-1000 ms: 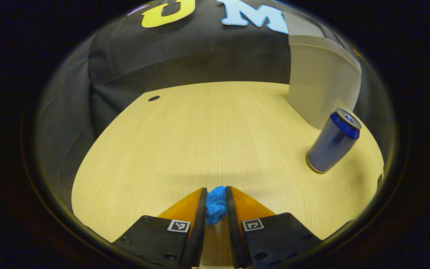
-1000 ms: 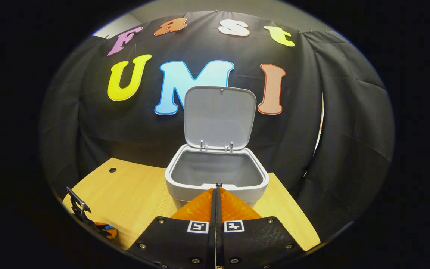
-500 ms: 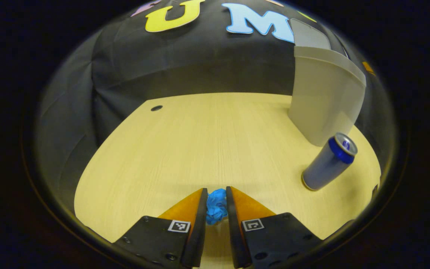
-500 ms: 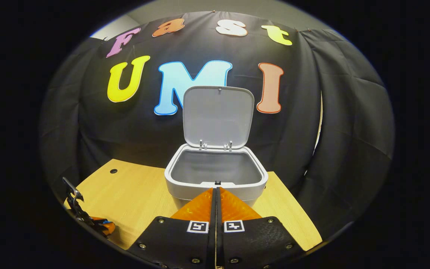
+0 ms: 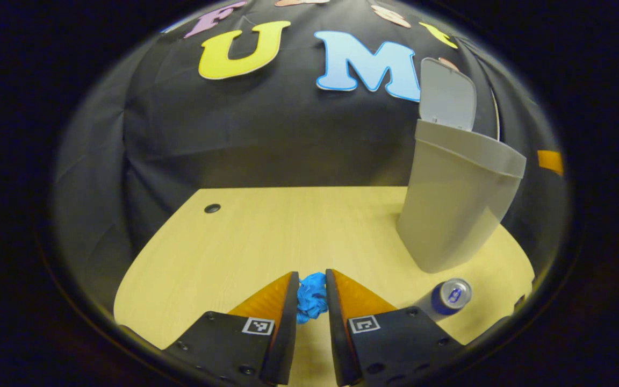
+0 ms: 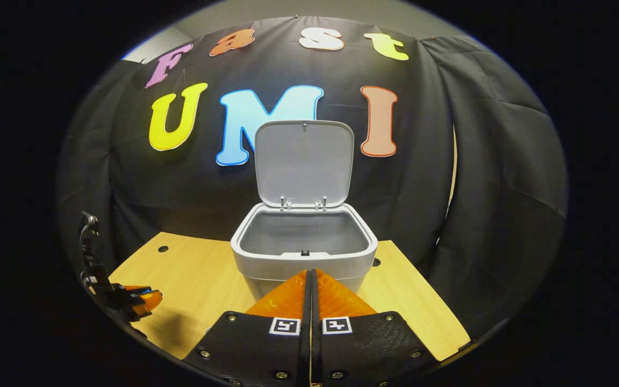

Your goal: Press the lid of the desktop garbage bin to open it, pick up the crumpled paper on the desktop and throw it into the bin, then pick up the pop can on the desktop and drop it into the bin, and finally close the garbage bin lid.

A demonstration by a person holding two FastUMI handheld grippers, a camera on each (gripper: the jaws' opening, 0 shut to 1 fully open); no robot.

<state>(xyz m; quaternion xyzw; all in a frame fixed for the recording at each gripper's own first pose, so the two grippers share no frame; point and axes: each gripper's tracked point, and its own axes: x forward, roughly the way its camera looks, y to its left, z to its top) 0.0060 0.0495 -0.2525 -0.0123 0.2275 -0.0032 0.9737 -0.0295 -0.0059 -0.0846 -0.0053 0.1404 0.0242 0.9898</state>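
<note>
In the left gripper view my left gripper [image 5: 310, 278] is shut on the blue crumpled paper [image 5: 311, 299], held above the wooden desktop [image 5: 266, 236]. The grey bin [image 5: 452, 204] stands to its right with its lid [image 5: 445, 94] raised. A blue pop can [image 5: 448, 297] stands just below the bin, near the desk's front edge. In the right gripper view my right gripper [image 6: 310, 275] is shut with nothing in it, in front of the open bin [image 6: 303, 248], whose lid [image 6: 304, 161] stands upright. The left gripper [image 6: 136, 297] shows at the far left there, above the desk.
A small dark hole [image 5: 212, 208] marks the desktop's far left corner. Black cloth walls close the desk in at the back and sides. Bare desk surface [image 6: 202, 279] lies left of the bin and a narrower strip [image 6: 411, 306] lies to its right.
My left gripper has risen with the paper and tilted up, so the bin and can sit lower in its view. My right gripper has backed slightly away from the bin, staying shut.
</note>
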